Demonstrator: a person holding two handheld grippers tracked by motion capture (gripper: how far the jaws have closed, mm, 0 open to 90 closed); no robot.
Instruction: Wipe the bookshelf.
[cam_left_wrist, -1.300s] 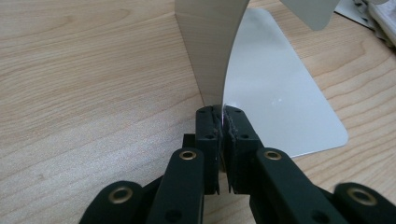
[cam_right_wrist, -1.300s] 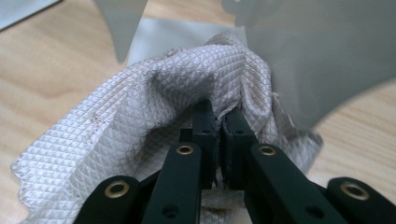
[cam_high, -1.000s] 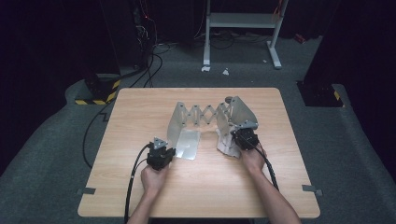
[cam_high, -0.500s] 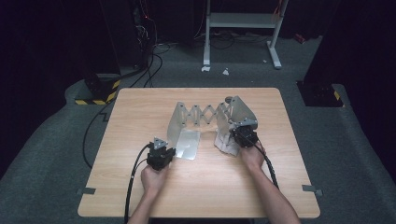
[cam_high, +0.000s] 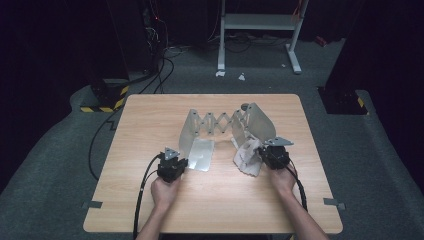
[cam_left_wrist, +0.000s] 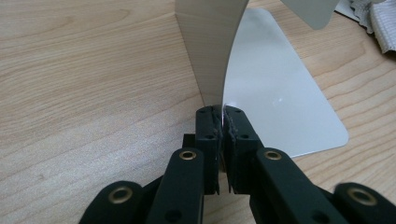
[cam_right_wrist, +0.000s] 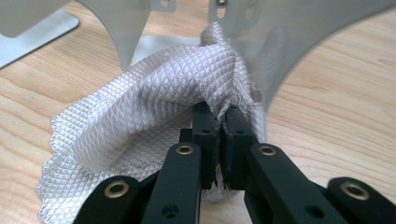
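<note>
Wiping of the metal rack (cam_high: 220, 122) looks to be the step in hand. It stands mid-table (cam_high: 150, 200), two bent end plates joined by a scissor lattice. The left gripper (cam_high: 171, 167) is clamped on the near edge of the left end plate (cam_left_wrist: 219, 56), whose foot lies flat on the wood, and appears to steady the rack. The right gripper (cam_high: 272, 156) is closed on a bunched fold of white waffle-weave cloth (cam_right_wrist: 154, 98), which lies on the table against the foot of the right end plate (cam_right_wrist: 317, 42). Next, the cloth probably needs rubbing along that plate's face under light pressure, while the left grip holds firm so the lattice neither slides nor folds.
</note>
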